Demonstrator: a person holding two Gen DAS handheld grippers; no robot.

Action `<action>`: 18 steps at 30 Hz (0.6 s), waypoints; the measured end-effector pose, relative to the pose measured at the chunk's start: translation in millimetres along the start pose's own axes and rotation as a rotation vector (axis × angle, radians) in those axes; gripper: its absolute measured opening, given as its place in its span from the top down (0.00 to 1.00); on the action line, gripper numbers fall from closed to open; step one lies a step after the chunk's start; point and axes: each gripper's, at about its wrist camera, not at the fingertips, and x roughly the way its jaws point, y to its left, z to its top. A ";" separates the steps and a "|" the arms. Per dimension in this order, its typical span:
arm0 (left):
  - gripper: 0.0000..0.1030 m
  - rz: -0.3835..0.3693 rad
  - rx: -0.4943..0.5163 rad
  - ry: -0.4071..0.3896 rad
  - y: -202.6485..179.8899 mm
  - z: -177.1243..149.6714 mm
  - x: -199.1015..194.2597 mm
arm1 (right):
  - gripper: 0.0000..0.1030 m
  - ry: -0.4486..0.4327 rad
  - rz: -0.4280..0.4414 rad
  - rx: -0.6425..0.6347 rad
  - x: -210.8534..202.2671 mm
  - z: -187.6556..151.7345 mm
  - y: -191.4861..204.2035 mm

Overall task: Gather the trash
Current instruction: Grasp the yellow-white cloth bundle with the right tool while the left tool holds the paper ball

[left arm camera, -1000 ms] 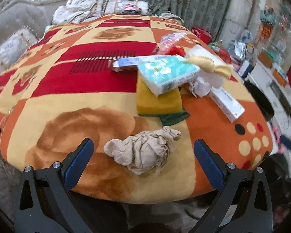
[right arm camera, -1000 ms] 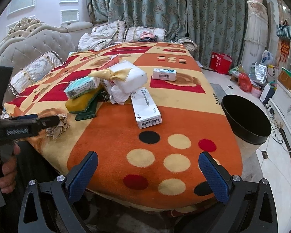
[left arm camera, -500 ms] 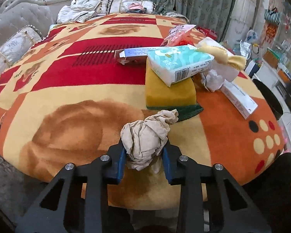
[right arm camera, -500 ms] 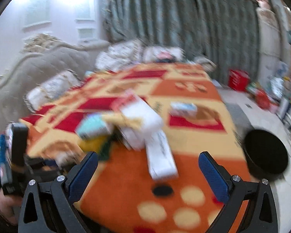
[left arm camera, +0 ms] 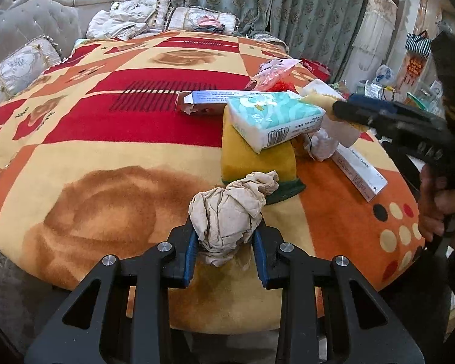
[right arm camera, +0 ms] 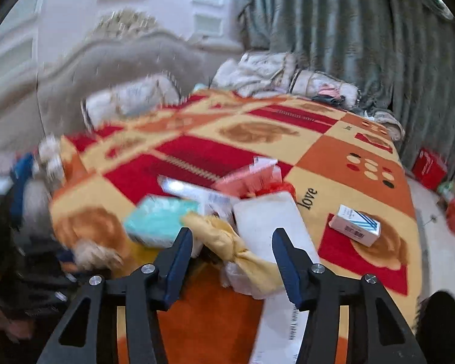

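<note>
Wad of crumpled beige paper sits clamped between your left gripper's blue pads, at the near edge of the blanket. Wad's top tip overlaps the yellow sponge behind it. Tissue pack lies tilted on the sponge. Long box lies flat beyond, touching the pack's far end.

Your right gripper has its jaws apart, holding nothing. They straddle a knotted yellow cloth on a white bundle; contact between the fingers and the cloth cannot be made out. Right view is blurred. Small striped box lies alone to the right, well apart from the pile. Dark bin shows at lower right, off the blanket.
</note>
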 end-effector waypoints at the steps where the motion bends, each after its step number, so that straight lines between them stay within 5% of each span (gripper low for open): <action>1: 0.72 -0.002 -0.003 0.000 0.4 -0.2 -0.2 | 0.49 0.022 0.013 -0.023 4.7 -1.0 0.7; 4: 0.72 -0.007 -0.007 0.002 1.4 0.3 0.6 | 0.57 0.065 -0.028 -0.067 17.3 -4.4 -0.6; 8: 0.72 -0.009 -0.006 -0.004 0.4 0.1 -0.2 | 0.83 0.039 -0.031 -0.012 14.6 -3.2 -11.7; 18: 0.72 -0.033 -0.002 -0.044 -2.8 0.6 -8.4 | 0.84 -0.045 0.032 0.121 -28.0 -4.1 -16.5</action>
